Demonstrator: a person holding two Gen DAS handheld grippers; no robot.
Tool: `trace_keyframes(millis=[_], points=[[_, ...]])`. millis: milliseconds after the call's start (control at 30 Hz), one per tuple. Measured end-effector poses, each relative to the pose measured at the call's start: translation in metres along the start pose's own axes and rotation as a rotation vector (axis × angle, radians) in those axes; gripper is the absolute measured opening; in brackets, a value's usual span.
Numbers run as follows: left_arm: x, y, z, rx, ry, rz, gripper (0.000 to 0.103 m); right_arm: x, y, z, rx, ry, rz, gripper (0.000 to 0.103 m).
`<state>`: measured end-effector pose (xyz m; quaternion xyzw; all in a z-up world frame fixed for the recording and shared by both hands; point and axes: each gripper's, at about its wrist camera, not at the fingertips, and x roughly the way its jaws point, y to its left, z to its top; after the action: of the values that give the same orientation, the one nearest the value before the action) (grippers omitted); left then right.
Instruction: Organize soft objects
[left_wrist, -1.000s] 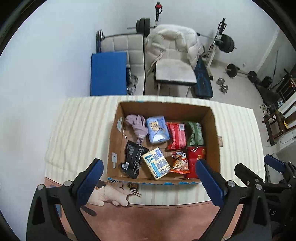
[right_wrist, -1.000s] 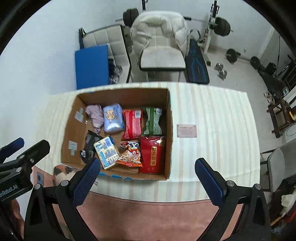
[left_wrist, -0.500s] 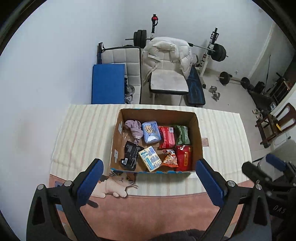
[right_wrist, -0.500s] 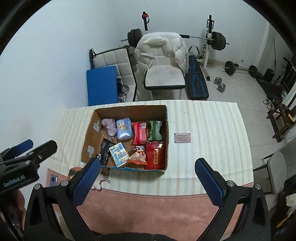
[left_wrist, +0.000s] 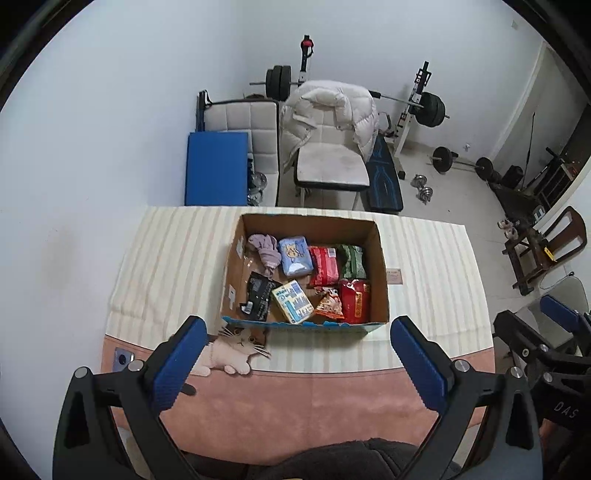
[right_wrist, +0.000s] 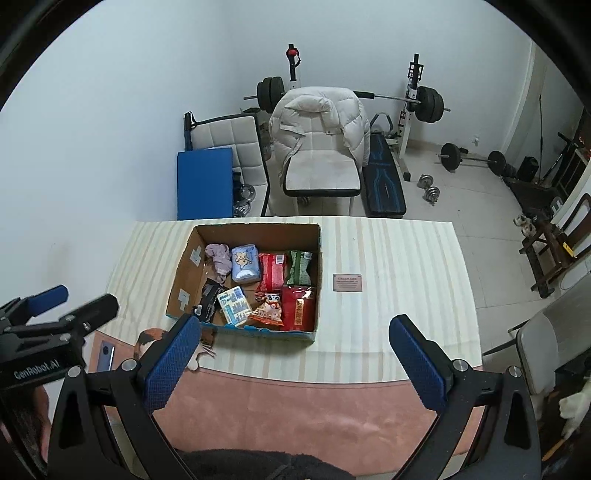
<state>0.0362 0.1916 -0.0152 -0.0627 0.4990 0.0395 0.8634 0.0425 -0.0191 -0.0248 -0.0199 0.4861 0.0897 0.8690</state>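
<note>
An open cardboard box (left_wrist: 380, 258) (right_wrist: 184, 273) stands on a striped tablecloth (left_wrist: 173, 258) (right_wrist: 399, 266). Inside lie a lilac cloth (left_wrist: 264, 247) (right_wrist: 218, 256), a light blue pack (left_wrist: 294, 256) (right_wrist: 244, 263), red packs (left_wrist: 325, 261) (right_wrist: 299, 308), a green pack (left_wrist: 353, 256) (right_wrist: 300, 267), a black pouch (left_wrist: 258, 295), a blue-white pack (left_wrist: 293, 301) (right_wrist: 233, 301) and an orange snack bag (left_wrist: 330, 303) (right_wrist: 268, 310). My left gripper (left_wrist: 295, 365) is open and empty, high above the table's near edge. My right gripper (right_wrist: 293, 365) is open and empty, likewise high and back from the box.
A small card (right_wrist: 347, 282) lies on the cloth right of the box. A cat picture (left_wrist: 236, 350) and a phone (right_wrist: 105, 354) are on the pink mat (left_wrist: 295, 406) near me. Behind the table stand a white chair with a jacket (left_wrist: 328, 129), a blue pad (left_wrist: 216, 168) and weights.
Both grippers have risen and pulled back from the box, which now looks smaller and farther. Both stay open and empty. The box's contents have not moved.
</note>
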Motion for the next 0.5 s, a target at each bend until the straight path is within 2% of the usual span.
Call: trace_keyframes(millis=[200, 500], points=[[-0.002, 0.001, -0.001, -0.007, -0.01, 0.02, 0.102, -0.011, -0.005, -0.001, 0.003, -0.026, -0.023, 0.103], [0.008, -0.005, -0.002, 0.004, -0.002, 0.049, 0.102, -0.004, -0.011, 0.004, 0.02, -0.05, -0.078, 0.103]])
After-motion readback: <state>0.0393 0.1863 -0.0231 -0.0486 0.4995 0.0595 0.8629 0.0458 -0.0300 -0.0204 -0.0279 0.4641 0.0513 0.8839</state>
